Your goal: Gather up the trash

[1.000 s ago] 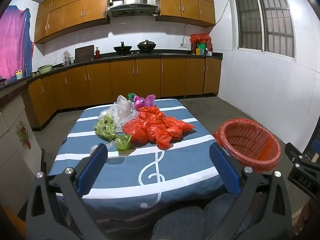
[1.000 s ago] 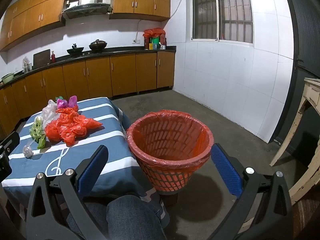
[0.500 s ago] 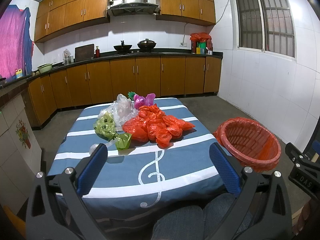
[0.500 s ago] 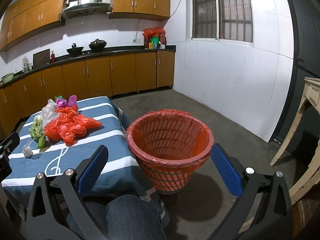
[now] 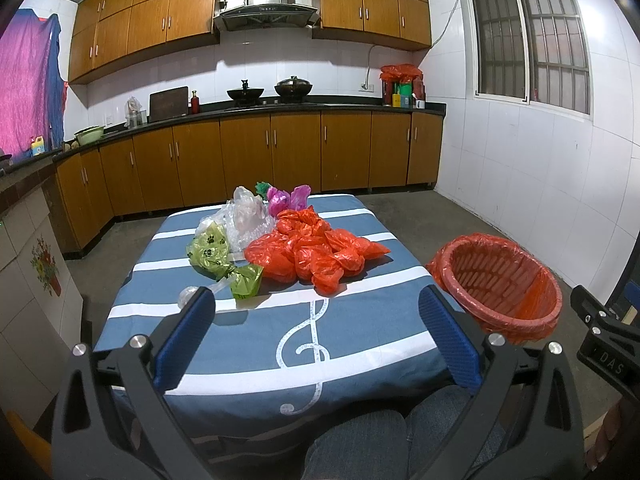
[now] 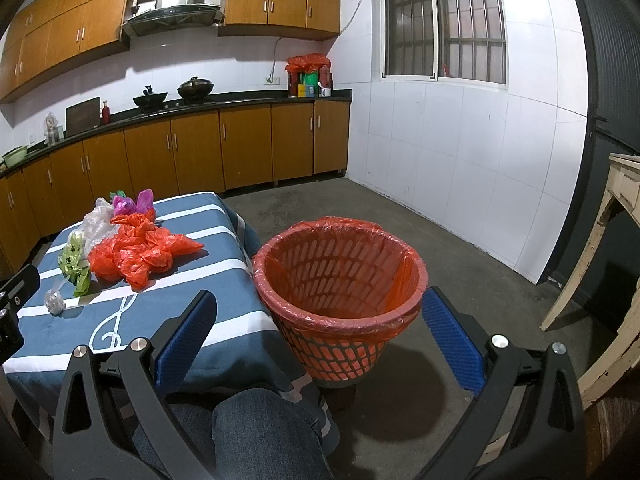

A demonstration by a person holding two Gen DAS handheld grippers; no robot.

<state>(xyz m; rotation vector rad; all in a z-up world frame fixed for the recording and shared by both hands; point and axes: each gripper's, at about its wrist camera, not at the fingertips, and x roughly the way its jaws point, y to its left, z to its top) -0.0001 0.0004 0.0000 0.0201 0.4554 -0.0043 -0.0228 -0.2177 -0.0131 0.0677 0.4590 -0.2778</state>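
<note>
A heap of crumpled plastic bags lies on the blue striped tablecloth (image 5: 352,336): red bags (image 5: 316,254), green paw-print bags (image 5: 212,254), clear bags (image 5: 246,216), a pink bag (image 5: 286,198) and a small clear wad (image 5: 187,296). An orange basket with a red liner (image 5: 500,284) stands on the floor right of the table. My left gripper (image 5: 316,304) is open and empty, over the table's near half. My right gripper (image 6: 318,306) is open and empty, in front of the basket (image 6: 340,280). The red bags (image 6: 136,256) show at its left.
Wooden kitchen cabinets (image 5: 248,156) and a counter run along the back wall. A person's knee in jeans (image 6: 260,432) is below the grippers. A worn cream table leg (image 6: 592,264) stands at the right. Grey concrete floor (image 6: 460,248) surrounds the basket.
The left gripper has crept slightly forward and down toward the table. The right gripper has barely moved.
</note>
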